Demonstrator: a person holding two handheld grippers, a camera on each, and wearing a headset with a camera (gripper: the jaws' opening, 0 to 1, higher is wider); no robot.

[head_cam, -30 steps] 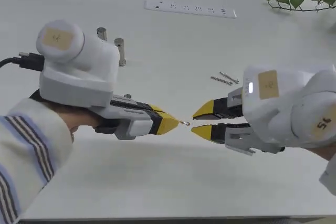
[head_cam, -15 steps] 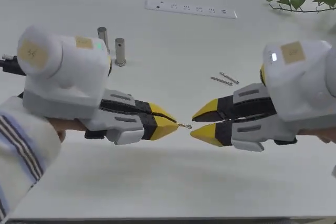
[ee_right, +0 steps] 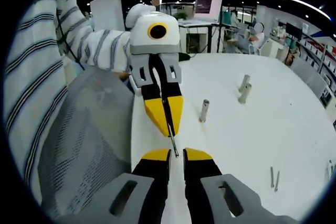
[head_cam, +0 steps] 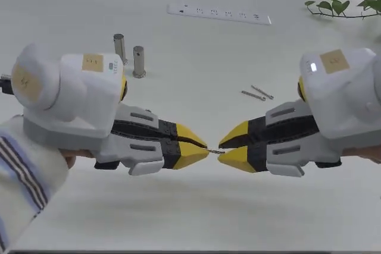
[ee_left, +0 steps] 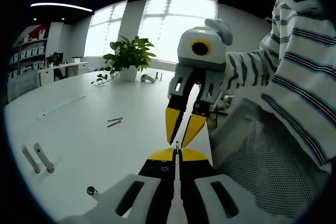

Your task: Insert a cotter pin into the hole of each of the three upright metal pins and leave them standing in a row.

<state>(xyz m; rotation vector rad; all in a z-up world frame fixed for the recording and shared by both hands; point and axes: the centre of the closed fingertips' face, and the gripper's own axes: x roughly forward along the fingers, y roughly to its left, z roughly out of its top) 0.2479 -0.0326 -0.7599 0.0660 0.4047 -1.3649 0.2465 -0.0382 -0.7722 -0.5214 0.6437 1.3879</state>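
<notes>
Above the worktop's near edge, a cotter pin juts from the left gripper's tightly closed jaws. Its free end lies between the narrowly parted jaws of the right gripper. Two upright metal pins stand farther back toward the left edge, and two spare cotter pins lie right of centre.

Three grey metal pins stand upright, two of them close together. Two cotter pins lie flat side by side. Another cotter pin juts level from the left gripper.
</notes>
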